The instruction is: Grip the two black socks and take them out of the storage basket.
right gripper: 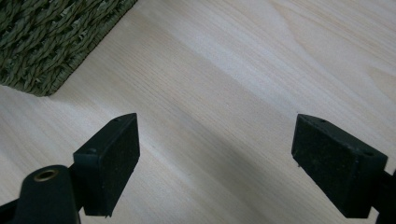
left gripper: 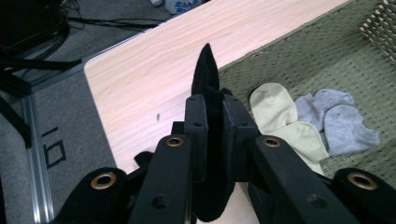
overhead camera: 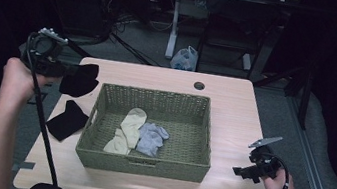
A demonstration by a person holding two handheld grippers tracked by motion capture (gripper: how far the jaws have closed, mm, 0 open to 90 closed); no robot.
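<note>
My left hand-held gripper (overhead camera: 66, 71) pinches one black sock (overhead camera: 79, 79) above the desk (overhead camera: 234, 114), just left of the basket (overhead camera: 142, 164); cream and grey pairs already lie inside, another black sock (overhead camera: 67, 120) waits, and my right hand-held gripper (right gripper: 215, 158) idles, spread.

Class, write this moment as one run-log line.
left gripper: shut on black sock, raised left of basket | right gripper: open above table | second black sock: on table

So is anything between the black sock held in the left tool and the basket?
Nothing visible. The left tool holds the black sock in the air just left of the basket; its near wall is low, and the cream socks and grey socks leave bare floor.
</note>
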